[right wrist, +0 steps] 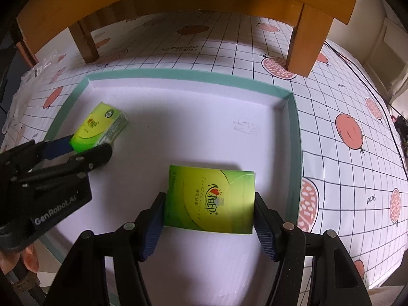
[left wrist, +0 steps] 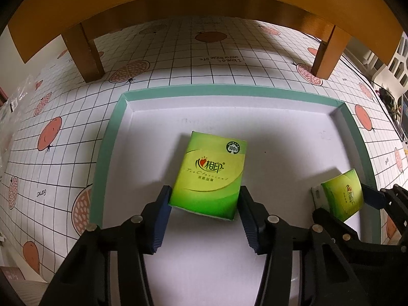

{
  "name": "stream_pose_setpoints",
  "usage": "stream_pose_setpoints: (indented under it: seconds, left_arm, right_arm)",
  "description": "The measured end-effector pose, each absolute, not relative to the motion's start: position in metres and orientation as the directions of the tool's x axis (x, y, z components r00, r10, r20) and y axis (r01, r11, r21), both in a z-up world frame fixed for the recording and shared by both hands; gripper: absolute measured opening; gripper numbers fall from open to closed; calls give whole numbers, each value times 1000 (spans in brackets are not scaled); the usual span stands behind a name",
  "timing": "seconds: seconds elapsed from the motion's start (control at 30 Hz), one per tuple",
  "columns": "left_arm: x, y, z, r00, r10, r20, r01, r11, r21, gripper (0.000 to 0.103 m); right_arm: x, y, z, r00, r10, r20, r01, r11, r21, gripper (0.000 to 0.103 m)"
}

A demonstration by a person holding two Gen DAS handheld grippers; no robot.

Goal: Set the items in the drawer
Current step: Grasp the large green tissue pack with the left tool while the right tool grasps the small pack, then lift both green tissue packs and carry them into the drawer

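A shallow white drawer with a teal rim (left wrist: 229, 88) (right wrist: 178, 74) lies flat on the patterned cloth. My left gripper (left wrist: 204, 199) is shut on a green tissue pack (left wrist: 211, 176), its blue pads pressing on the pack's two long sides above the drawer's floor. My right gripper (right wrist: 209, 204) is shut on a second green tissue pack (right wrist: 211, 199), held over the drawer's right half. In the right wrist view the left gripper (right wrist: 90, 145) shows at the left with its pack (right wrist: 102, 123) tilted. In the left wrist view the right gripper (left wrist: 343, 204) and its pack (left wrist: 343, 193) show at the right, near the rim.
A wooden stool or low table stands just behind the drawer, with legs (left wrist: 85, 53) (left wrist: 325, 56) on the grid cloth printed with fruit (right wrist: 348, 131). Clear plastic wrapping (left wrist: 15, 99) lies at the far left. A dark cable (right wrist: 377, 97) runs along the right.
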State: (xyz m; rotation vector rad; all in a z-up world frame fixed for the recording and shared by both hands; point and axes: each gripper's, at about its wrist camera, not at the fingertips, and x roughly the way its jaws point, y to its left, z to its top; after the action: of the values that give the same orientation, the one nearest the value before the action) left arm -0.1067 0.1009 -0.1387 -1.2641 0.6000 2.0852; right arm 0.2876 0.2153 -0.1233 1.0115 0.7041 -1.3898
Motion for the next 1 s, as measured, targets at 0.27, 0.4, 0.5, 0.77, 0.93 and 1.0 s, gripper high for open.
stream_pose_setpoints:
  seconds: [0.27, 0.4, 0.5, 0.77, 0.93, 1.0]
  left_arm:
    - [-102, 94, -134, -309, 287, -907, -710, -704, 19, 52]
    - [-100, 88, -127, -306, 298, -904, -701, -714, 2, 52]
    - [-95, 82, -114, -322, 326, -889, -700, -714, -8, 51]
    - [-86, 67, -63, -370, 427, -825, -716, -697, -39, 49]
    - [-79, 57, -31, -394, 487, -779, -722, -689, -65, 49]
    - [-77, 54, -19, -405, 507, -761, -724, -686, -73, 49]
  right_arm:
    - [291, 226, -122, 113, -438, -892, 980, -100, 173, 67]
    - [287, 232, -119, 141, -433, -890, 969, -124, 214, 67]
    - [287, 239, -113, 138, -445, -885, 968, -129, 216, 67]
    - [289, 252, -68, 134, -541, -830, 970, -102, 222, 67]
    - [290, 257, -37, 130, -602, -788, 970, -87, 227, 67]
    - [290, 258, -25, 129, -624, -771, 969, -85, 232, 67]
